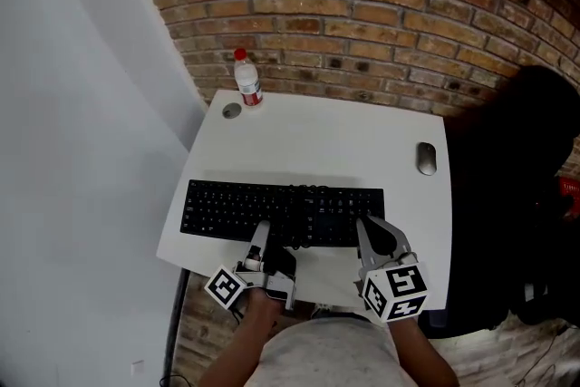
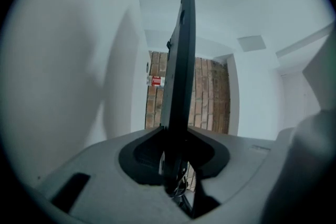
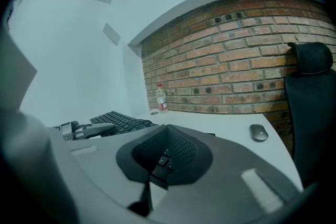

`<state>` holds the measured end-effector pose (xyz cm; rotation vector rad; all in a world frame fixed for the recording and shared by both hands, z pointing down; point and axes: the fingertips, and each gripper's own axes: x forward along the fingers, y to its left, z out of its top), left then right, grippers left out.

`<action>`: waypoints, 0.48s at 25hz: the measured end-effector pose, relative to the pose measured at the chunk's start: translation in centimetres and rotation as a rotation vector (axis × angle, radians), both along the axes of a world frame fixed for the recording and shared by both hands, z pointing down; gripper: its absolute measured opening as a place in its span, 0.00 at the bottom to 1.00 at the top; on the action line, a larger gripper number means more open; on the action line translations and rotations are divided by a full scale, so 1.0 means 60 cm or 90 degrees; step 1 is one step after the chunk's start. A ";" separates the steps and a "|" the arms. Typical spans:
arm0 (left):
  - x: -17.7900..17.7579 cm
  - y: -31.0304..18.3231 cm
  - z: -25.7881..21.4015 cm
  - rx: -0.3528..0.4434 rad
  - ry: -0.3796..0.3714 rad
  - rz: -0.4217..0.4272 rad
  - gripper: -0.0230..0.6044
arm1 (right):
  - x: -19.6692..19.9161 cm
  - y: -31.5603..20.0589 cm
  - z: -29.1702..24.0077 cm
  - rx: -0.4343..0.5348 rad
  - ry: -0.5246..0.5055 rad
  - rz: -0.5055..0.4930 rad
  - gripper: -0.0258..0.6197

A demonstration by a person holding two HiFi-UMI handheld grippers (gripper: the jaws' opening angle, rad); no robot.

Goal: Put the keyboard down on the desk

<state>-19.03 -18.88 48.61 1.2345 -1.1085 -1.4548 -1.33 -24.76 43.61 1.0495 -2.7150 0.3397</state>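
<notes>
A black keyboard [image 1: 272,208] lies lengthwise across the near part of the white desk [image 1: 335,140]. I cannot tell whether it rests on the desk or hangs just above it. My left gripper [image 1: 269,237] is shut on its near edge around the middle. In the left gripper view the keyboard [image 2: 178,71] shows edge-on, pinched between the jaws of that gripper [image 2: 176,165]. My right gripper [image 1: 367,231] is shut on the near edge at the right end. In the right gripper view a few keys sit between the pads of the gripper [image 3: 160,165], and the rest of the keyboard [image 3: 118,122] stretches left.
A water bottle [image 1: 246,79] with a red cap stands at the desk's back left by the brick wall, with a small round disc [image 1: 232,111] beside it. A grey mouse [image 1: 426,159] lies at the right. A black chair [image 1: 517,195] stands right of the desk.
</notes>
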 end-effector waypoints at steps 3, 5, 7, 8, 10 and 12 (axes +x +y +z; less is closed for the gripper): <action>-0.001 -0.027 0.009 -0.011 -0.001 0.010 0.18 | -0.002 -0.021 0.002 -0.008 0.002 0.006 0.05; -0.002 -0.042 0.015 -0.018 0.002 0.017 0.18 | -0.002 -0.032 0.005 -0.011 0.005 0.010 0.05; -0.004 -0.054 0.022 -0.024 -0.002 0.025 0.18 | 0.000 -0.041 0.008 -0.014 0.009 0.015 0.05; -0.005 -0.060 0.026 -0.028 -0.005 0.030 0.18 | 0.000 -0.044 0.010 -0.016 0.011 0.020 0.05; -0.006 -0.069 0.032 -0.036 -0.005 0.043 0.18 | 0.001 -0.048 0.011 -0.021 0.016 0.033 0.05; -0.008 -0.077 0.039 -0.046 -0.005 0.058 0.18 | -0.001 -0.050 0.012 -0.024 0.021 0.048 0.05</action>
